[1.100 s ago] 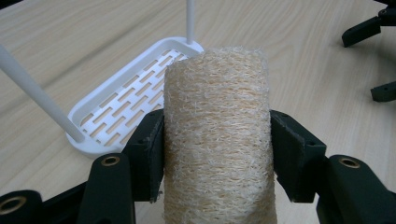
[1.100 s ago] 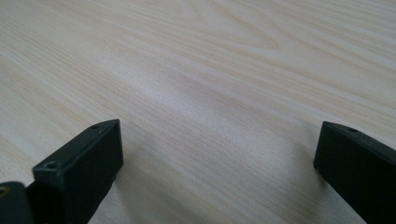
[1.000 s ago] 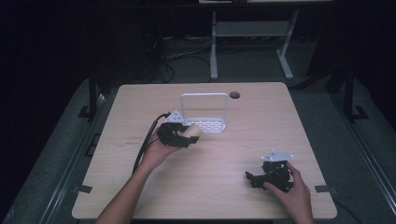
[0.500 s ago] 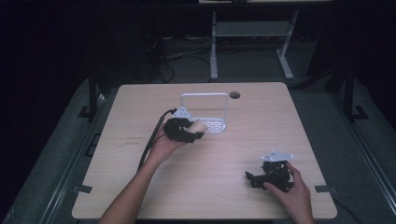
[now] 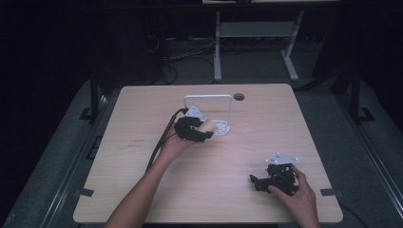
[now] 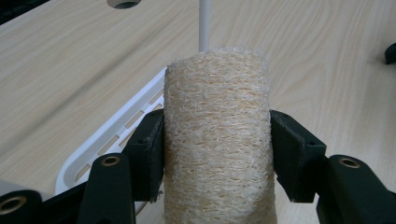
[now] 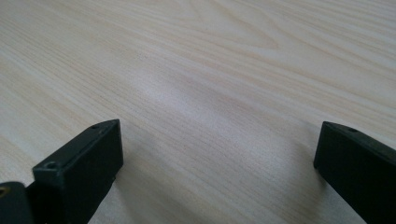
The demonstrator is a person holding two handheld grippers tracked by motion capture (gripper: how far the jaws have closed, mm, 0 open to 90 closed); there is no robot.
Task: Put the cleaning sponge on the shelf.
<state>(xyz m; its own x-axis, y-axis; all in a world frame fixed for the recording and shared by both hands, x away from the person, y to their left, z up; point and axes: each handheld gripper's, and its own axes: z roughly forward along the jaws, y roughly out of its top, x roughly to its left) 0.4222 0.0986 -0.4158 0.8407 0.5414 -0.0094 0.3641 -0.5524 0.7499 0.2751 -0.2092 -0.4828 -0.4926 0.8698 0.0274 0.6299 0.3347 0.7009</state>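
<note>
Between the left gripper's [image 6: 217, 154] 2 black pads, a fibrous beige loofah cylinder [image 6: 217, 135] is sitting clamped; the right gripper [image 7: 217, 158] is gaping wide, holding nothing.

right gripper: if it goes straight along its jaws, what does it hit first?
Likely nothing: the right gripper stands open with bare table ahead. In the high view it points left across open tabletop; height unclear.

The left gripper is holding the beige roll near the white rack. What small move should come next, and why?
Probably carry the loofah roll a little forward over the white rack before lowering. The left gripper is shut on the roll, whose far end reaches just past the rack's near rim, while the right gripper is open over the bare table.
</note>
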